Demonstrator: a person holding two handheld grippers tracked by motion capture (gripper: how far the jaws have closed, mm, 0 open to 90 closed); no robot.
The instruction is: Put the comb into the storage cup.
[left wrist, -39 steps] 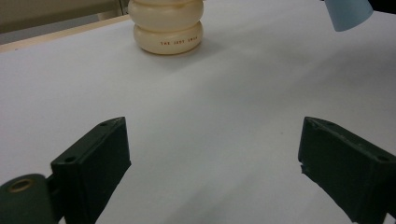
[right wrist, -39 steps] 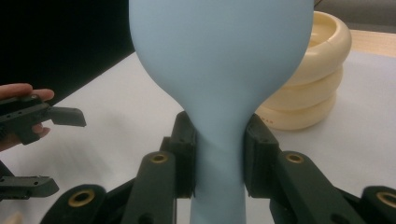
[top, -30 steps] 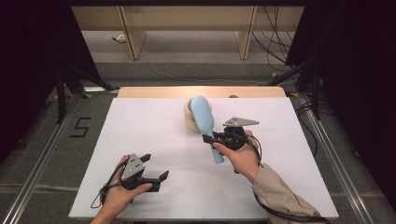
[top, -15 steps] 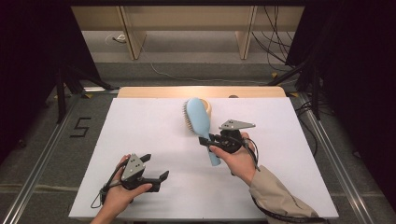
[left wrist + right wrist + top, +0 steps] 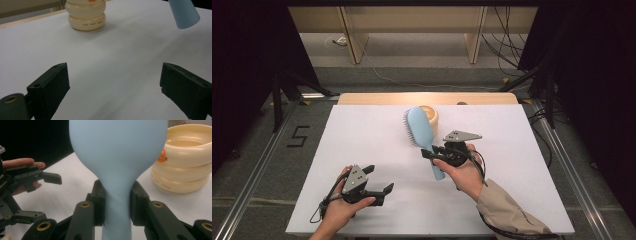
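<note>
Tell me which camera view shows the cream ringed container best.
The right gripper view: the cream ringed container is close, its stacked rings, open top and orange mark plain beside the blue hairbrush. The left gripper view shows its lower rings farther off. In the high view the brush head hides most of it.

A lab recording booth is showing here.
Black curtains (image 5: 242,75) are flanking a white table (image 5: 362,145); cables (image 5: 507,55) are trailing at one o'clock.
</note>
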